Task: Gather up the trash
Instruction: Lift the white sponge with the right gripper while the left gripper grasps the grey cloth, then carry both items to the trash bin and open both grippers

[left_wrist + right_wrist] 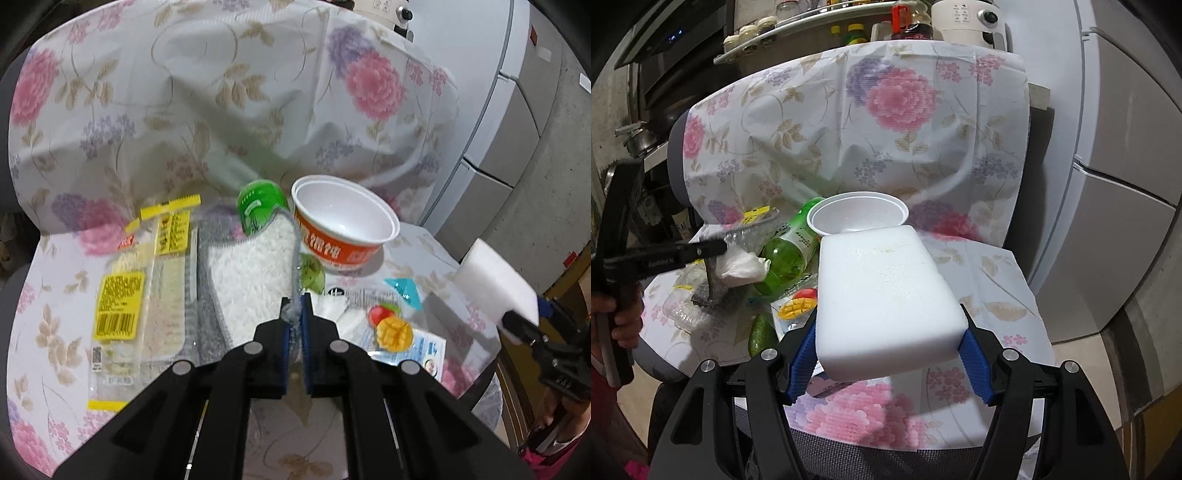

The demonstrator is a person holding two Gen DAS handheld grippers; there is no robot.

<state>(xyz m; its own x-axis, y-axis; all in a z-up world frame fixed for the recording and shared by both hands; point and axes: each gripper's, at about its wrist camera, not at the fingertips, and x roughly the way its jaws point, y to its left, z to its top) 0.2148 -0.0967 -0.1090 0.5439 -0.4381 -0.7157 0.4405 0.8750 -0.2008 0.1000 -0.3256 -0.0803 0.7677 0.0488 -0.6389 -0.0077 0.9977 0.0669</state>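
While left gripper (294, 317) pinches the cloth (251, 266), only rt view shows right gripper (888, 354) clamping foam block (886, 291) — jaws wide.

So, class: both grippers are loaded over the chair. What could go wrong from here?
1. The left gripper pinches only the pad's edge; it may slip.
2. The dangling pad could knock the green bottle or bowl.
3. The foam block hides the right gripper's view.

A floral cloth (894, 122) drapes the chair beside a grey cabinet (1115, 184).
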